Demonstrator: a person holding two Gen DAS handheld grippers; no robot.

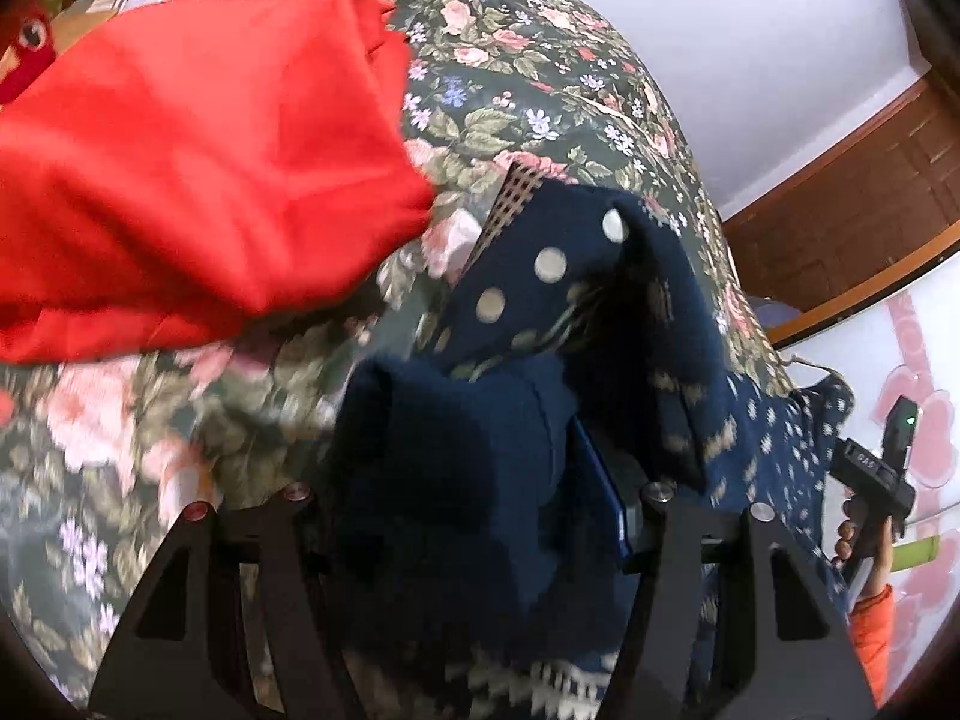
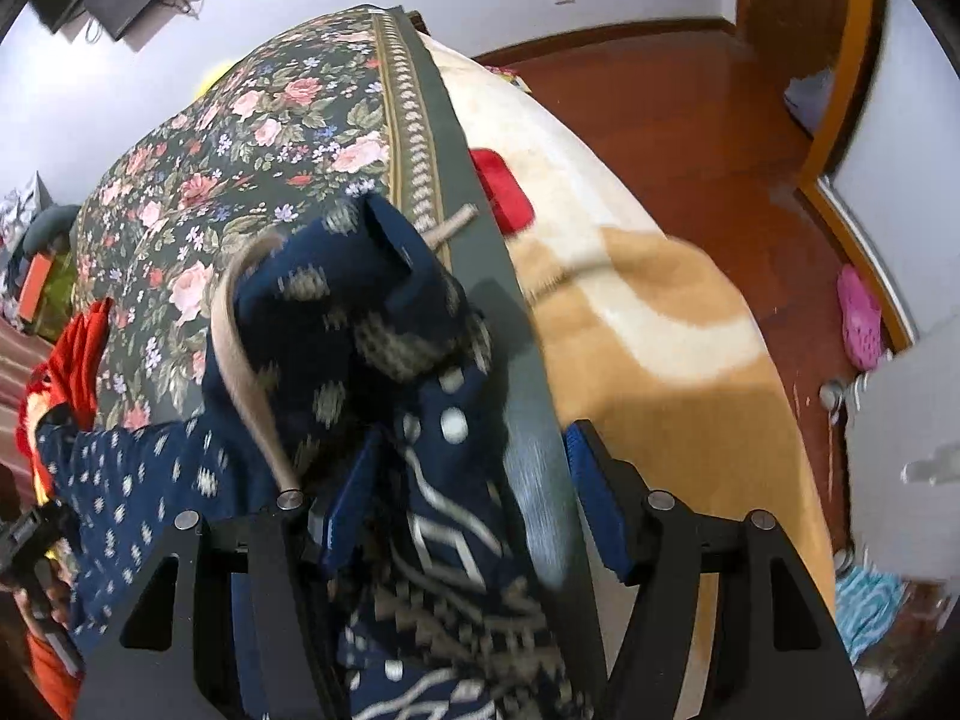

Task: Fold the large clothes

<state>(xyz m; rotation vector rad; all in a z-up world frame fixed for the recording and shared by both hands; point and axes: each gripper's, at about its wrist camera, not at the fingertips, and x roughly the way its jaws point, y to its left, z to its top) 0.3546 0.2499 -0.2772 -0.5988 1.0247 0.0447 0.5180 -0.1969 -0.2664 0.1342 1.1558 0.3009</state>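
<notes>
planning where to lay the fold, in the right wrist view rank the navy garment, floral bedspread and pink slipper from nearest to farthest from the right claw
1. Navy garment, bunched between the right claw fingers.
2. Floral bedspread, beyond, upper left.
3. Pink slipper, on the floor far right.

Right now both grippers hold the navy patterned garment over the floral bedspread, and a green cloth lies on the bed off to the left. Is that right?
Not quite: the cloth on the bed is red, not green, as the left wrist view shows. The rest stands: the left gripper and right gripper both hold the navy patterned garment over the floral bedspread.
</notes>
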